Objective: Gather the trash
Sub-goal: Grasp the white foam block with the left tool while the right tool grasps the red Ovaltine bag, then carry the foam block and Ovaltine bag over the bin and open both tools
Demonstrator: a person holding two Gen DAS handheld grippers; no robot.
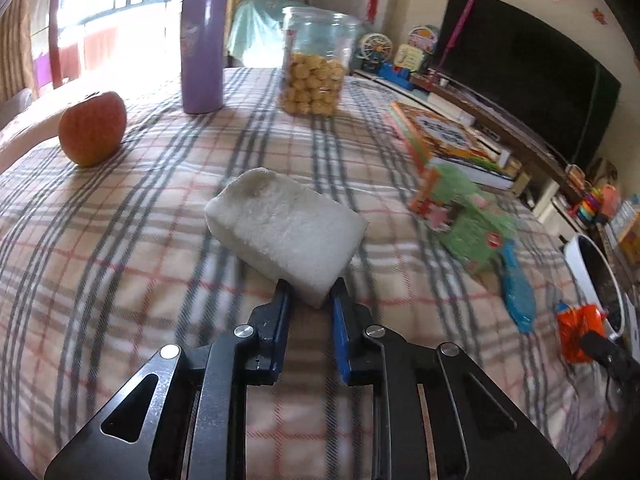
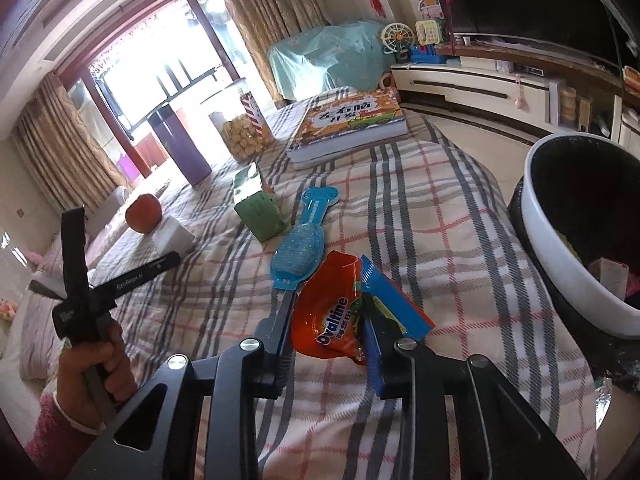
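Your right gripper (image 2: 326, 320) pinches the crumpled orange Ovaltine wrapper (image 2: 328, 320) between its fingers, near the plaid-covered table's (image 2: 420, 208) right edge, beside the white-rimmed bin (image 2: 560, 248). Your left gripper (image 1: 311, 292) clamps a corner of the white foam block (image 1: 286, 224) mid-table. That corner grip looks shallow; the block could twist free. The blue plastic blister pack (image 2: 298, 248) and green carton (image 2: 260, 216) wait nearby.

A plaid-covered desk (image 1: 120, 264) is seen; on it are set an apple (image 1: 92, 130), purple flask (image 1: 202, 44), snack jar (image 1: 314, 62), books (image 2: 348, 128), green carton (image 2: 260, 212) and blue wrapper (image 2: 298, 248).
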